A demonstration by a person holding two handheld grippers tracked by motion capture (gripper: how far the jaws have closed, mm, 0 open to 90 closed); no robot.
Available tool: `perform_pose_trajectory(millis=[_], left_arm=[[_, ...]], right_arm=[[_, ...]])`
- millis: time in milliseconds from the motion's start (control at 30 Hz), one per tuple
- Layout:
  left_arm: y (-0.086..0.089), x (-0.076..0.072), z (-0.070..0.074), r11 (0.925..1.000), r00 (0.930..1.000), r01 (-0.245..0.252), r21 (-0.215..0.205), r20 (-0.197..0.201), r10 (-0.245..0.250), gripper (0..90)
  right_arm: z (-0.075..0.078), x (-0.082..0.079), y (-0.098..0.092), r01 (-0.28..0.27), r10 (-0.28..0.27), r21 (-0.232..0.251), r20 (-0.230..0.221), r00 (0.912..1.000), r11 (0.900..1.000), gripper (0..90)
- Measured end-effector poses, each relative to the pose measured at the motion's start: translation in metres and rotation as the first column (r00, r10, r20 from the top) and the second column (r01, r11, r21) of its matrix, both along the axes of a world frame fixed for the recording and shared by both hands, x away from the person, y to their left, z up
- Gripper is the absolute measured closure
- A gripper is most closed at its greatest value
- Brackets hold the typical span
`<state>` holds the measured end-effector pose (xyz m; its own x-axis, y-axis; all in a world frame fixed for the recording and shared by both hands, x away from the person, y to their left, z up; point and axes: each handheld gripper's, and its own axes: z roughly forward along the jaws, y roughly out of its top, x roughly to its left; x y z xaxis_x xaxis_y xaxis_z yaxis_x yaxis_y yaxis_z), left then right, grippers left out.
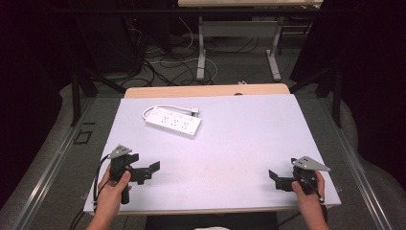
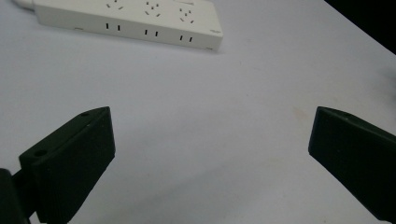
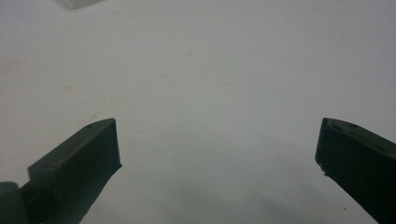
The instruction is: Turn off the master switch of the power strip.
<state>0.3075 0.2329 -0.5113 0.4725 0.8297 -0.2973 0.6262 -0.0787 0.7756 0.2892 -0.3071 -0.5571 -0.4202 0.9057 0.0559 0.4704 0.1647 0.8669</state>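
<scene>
One white power strip [image 1: 172,120] lies on the worktop [image 1: 239,143], and two tools, left [image 1: 148,170] and right [image 1: 274,178], gape wide, grasping nothing.

Count on my table [image 1: 249,143]: 1 white power strip [image 1: 173,121], w/ 1 cord looped at its far end; no. of sockets too small to tell from the high view. Grippers: 2, my left gripper [image 1: 149,170] and my right gripper [image 1: 274,178], 2 black jaws ea., both pairs spread wide, nothing between. Hands: 2, 1 per gripper.
</scene>
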Motion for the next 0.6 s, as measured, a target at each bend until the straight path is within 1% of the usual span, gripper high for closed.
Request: perform_pose_trajectory(millis=[100, 133, 233, 333, 367, 400, 433, 467, 500, 533, 567, 600], left_arm=[[0.004, -0.002, -0.004, 0.9999, 0.9999, -0.012, 0.000, -0.003, 0.012, 0.7], [0.006, -0.001, -0.006, 0.9999, 0.9998, -0.016, 0.002, 0.006, 0.016, 0.7], [0.011, -0.002, -0.013, 0.9991, 0.9991, -0.042, -0.012, -0.001, 0.042, 0.7], [0.017, -0.002, -0.019, 0.9979, 0.9980, -0.062, -0.017, -0.008, 0.062, 0.7], [0.019, -0.003, -0.021, 0.9974, 0.9976, -0.070, -0.021, -0.008, 0.069, 0.7], [0.021, -0.003, -0.022, 0.9977, 0.9978, -0.066, -0.013, -0.010, 0.066, 0.7], [0.022, -0.003, -0.024, 0.9970, 0.9971, -0.076, -0.017, -0.009, 0.076, 0.7], [0.023, -0.003, -0.026, 0.9958, 0.9959, -0.090, -0.017, 0.001, 0.090, 0.7], [0.026, -0.003, -0.026, 0.9965, 0.9964, -0.084, -0.002, -0.009, 0.084, 0.7], [0.027, -0.003, -0.028, 0.9948, 0.9948, -0.102, -0.003, 0.003, 0.102, 0.7], [0.030, -0.003, -0.028, 0.9951, 0.9950, -0.099, 0.002, -0.010, 0.099, 0.7], [0.031, -0.003, -0.030, 0.9936, 0.9936, -0.113, -0.003, 0.002, 0.113, 0.7]], right_arm=[[0.000, 0.000, 0.000, 0.000, 0.000, -0.005, 0.004, 1.0000, 1.000, 0.0], [0.000, 0.000, 0.000, 0.004, -0.004, -0.009, 0.007, 1.0000, 1.000, 0.0], [0.000, 0.000, 0.000, 0.001, -0.001, -0.008, 0.000, 1.0000, 1.000, 0.0], [-0.001, 0.000, 0.000, -0.001, 0.001, -0.005, 0.002, 1.0000, 1.000, 0.0], [-0.001, 0.001, 0.000, 0.001, -0.001, -0.010, 0.009, 1.0000, 1.000, 0.0], [-0.001, 0.001, 0.000, 0.001, -0.001, -0.009, 0.008, 1.0000, 1.000, 0.0], [-0.001, 0.001, 0.000, 0.000, 0.000, -0.009, 0.008, 1.0000, 1.000, 0.0], [-0.001, 0.001, 0.000, -0.001, 0.001, -0.009, 0.008, 1.0000, 1.000, 0.0], [-0.001, 0.001, 0.000, -0.001, 0.001, -0.009, 0.007, 1.0000, 1.000, 0.0], [-0.001, 0.001, 0.000, -0.006, 0.006, -0.006, 0.001, 1.0000, 1.000, 0.0], [-0.001, 0.001, 0.000, -0.007, 0.007, -0.006, 0.000, 1.0000, 1.000, 0.0], [-0.001, 0.001, 0.000, -0.003, 0.003, -0.008, 0.005, 1.0000, 1.000, 0.0]])
